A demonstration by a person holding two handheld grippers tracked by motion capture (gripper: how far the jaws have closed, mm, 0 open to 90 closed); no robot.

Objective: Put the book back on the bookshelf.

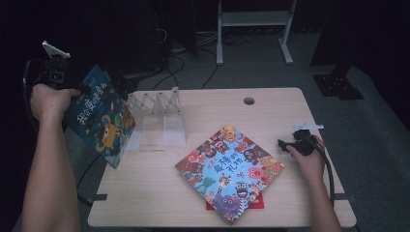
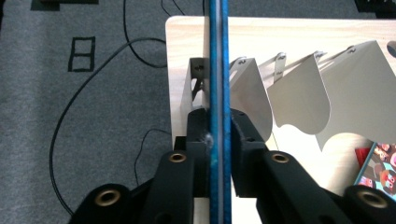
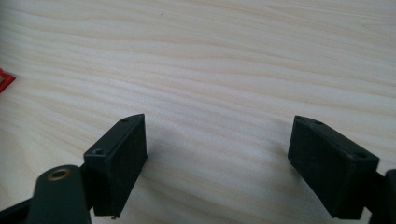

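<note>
My left gripper (image 1: 72,89) is shut on a blue picture book (image 1: 101,118), held in the air past the table's left edge and tilted. In the left gripper view the blue book (image 2: 218,70) stands edge-on between the jaws of the left gripper (image 2: 217,128), in line with the first slot of the clear book rack (image 2: 299,88). The rack (image 1: 157,113) stands at the back left of the table. A second colourful book (image 1: 229,171) lies flat mid-table on a red book (image 1: 261,203). My right gripper (image 1: 283,145) rests open beside its right corner, open over bare wood (image 3: 217,154).
The wooden table (image 1: 290,106) has a round cable hole (image 1: 249,101) at the back. Cables (image 1: 179,67) run over the grey carpet behind and left of the table. A white frame's legs (image 1: 254,29) stand farther back. A corner of the red book (image 3: 4,80) shows at the left.
</note>
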